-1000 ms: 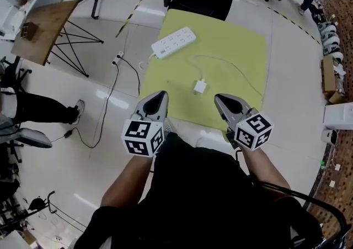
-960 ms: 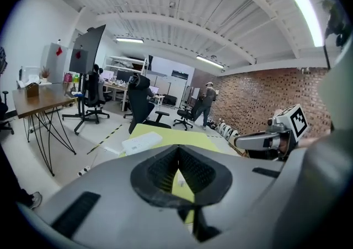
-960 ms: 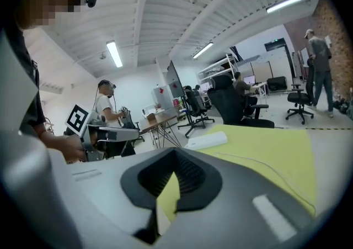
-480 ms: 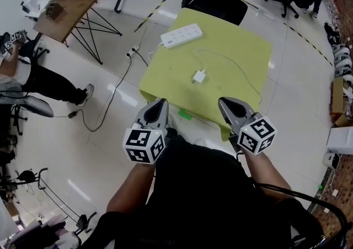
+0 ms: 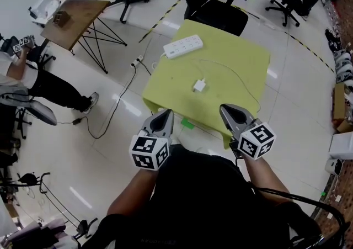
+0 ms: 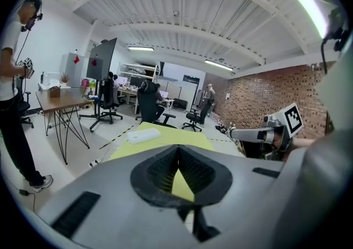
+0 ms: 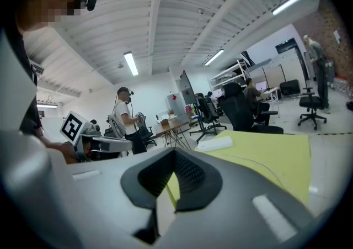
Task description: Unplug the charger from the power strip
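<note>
I see the white charger (image 5: 199, 85) lying in the middle of the yellow-green table (image 5: 245, 57), well apart from the power strip (image 5: 183, 46) at its far left corner. My left gripper (image 5: 165, 113) and right gripper (image 5: 225, 109) hover at the near edge, each with its jaws together.

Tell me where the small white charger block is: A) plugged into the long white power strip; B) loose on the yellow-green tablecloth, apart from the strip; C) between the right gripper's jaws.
B: the white charger block lies on the yellow-green tablecloth, apart from the power strip.
</note>
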`<state>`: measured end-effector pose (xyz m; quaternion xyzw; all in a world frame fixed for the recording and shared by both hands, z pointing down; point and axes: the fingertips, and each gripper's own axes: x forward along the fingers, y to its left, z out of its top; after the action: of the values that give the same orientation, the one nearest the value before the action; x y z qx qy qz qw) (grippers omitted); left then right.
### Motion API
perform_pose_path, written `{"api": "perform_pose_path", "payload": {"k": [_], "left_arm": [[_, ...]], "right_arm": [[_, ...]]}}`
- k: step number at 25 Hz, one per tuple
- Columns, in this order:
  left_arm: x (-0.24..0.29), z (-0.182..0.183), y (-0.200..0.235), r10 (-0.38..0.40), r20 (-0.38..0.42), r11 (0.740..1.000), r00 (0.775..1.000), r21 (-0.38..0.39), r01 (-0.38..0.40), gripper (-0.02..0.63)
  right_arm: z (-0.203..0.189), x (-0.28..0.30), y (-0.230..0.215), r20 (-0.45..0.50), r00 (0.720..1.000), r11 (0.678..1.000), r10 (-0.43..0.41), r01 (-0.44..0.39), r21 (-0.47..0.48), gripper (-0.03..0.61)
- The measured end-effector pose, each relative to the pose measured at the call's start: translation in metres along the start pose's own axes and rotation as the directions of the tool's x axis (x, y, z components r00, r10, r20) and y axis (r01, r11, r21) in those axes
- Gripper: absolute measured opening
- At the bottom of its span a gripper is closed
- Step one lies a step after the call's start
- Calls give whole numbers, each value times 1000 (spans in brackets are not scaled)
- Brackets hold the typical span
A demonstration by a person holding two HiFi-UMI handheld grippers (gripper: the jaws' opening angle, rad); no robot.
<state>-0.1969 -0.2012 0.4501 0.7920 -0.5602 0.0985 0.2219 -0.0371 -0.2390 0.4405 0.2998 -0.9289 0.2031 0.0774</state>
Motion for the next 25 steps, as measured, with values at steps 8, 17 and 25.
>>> {"api": "perform_pose_path", "payload": {"k": [8, 17, 25], "left_arm": [[9, 11, -11, -48, 7, 999, 999, 23, 47, 7], [7, 11, -15, -61, 8, 998, 998, 35, 61, 8], [3, 15, -13, -53, 21, 997, 998, 55, 51, 8]], "right_arm": [[5, -2, 3, -1, 1000, 1000, -13, 13, -20, 0], [6, -5, 6, 2, 1000, 999, -18, 18, -28, 0], [6, -5, 8, 2, 1000, 999, -16, 16, -33, 1]]}}
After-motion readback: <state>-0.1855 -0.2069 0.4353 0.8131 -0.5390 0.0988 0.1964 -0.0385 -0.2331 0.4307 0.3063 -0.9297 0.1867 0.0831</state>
